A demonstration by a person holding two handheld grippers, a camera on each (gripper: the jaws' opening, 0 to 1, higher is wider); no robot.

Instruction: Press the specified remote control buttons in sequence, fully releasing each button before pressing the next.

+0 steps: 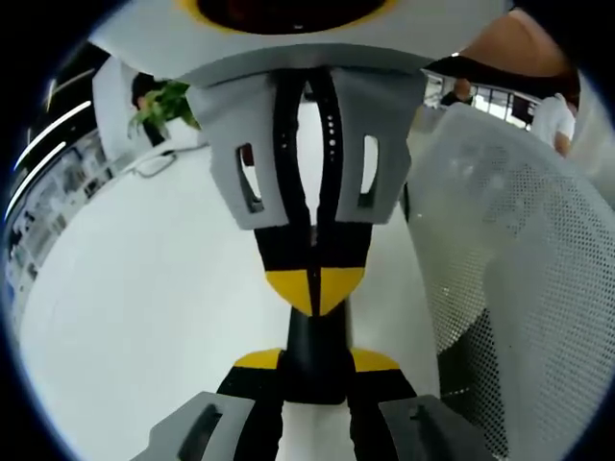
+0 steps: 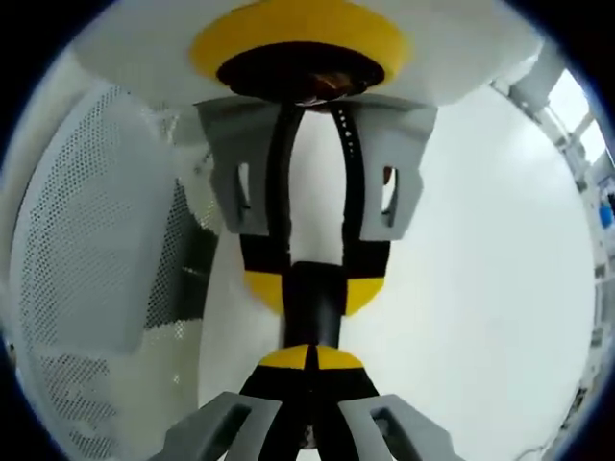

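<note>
Left gripper (image 1: 315, 363) fingers clamp the black remote (image 1: 313, 338); right gripper (image 2: 312, 357) fingers together, touching it.

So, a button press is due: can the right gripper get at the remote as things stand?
Probably yes. The left gripper holds the remote between its jaws, and the right gripper, jaws shut, points straight at it, tips at or on it. Nothing lies between. Buttons can't be made out.
</note>
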